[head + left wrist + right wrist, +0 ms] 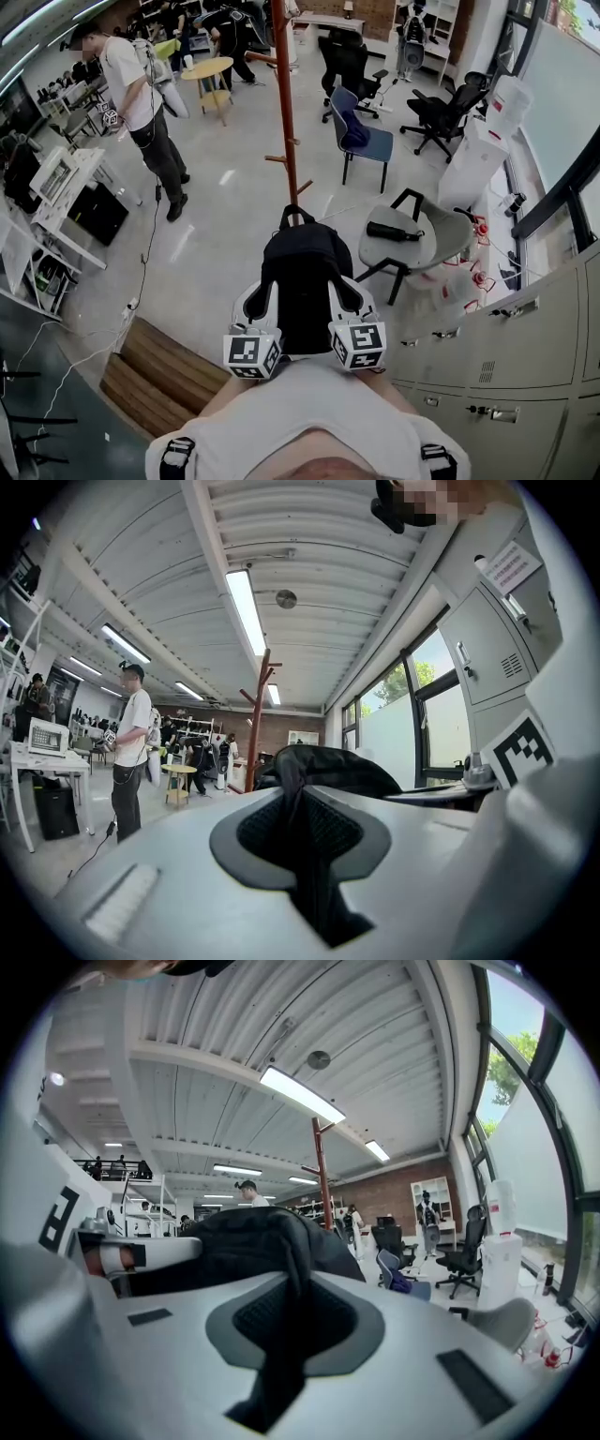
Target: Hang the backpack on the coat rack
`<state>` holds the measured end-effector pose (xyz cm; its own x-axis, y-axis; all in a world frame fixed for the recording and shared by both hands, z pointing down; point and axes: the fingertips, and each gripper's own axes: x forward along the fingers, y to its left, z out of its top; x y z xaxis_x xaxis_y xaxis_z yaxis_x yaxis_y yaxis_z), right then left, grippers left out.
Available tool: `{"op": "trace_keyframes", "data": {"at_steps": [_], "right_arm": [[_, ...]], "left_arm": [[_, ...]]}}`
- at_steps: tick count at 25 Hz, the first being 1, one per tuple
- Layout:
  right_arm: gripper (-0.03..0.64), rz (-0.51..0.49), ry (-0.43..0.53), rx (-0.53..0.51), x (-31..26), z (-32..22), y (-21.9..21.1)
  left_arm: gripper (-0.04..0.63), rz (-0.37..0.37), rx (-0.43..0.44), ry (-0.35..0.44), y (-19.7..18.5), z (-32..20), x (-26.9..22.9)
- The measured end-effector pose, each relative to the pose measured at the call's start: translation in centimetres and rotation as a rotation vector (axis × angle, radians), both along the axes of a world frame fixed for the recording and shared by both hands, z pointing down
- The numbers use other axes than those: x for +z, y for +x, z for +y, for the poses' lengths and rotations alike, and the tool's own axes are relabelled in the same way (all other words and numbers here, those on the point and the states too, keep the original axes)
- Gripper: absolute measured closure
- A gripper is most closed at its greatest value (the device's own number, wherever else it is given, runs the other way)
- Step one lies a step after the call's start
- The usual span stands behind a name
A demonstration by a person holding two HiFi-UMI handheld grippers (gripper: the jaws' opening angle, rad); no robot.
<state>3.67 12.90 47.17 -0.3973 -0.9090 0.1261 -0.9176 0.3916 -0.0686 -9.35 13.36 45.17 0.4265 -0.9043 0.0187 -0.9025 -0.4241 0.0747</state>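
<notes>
Backpack point(305, 272), black: held level before the person, a fold pinched in each of 2 nearly closed grippers, left gripper point(305, 841) and right gripper point(286, 1330). Step: carrying to coat rack point(284, 103), well apart. Next: approach, raise top loop point(295, 214) onto a peg point(274, 158).

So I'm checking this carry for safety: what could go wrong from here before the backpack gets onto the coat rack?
1. The left gripper and right gripper each pinch only a thin strip of the backpack fabric, so it may slip.
2. Its top loop is small and the coat rack pegs look short; the loop could miss.
3. The grey chair stands close on the right and might snag the bag.
</notes>
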Motion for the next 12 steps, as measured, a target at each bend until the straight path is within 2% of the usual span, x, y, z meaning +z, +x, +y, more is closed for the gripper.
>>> {"op": "trace_keyframes", "data": {"at_steps": [12], "right_arm": [[0.575, -0.001, 0.002, -0.054, 0.2, 0.1, 1.9]], "left_arm": [[0.548, -0.003, -0.055, 0.003, 2.0, 0.8, 0.2]]}}
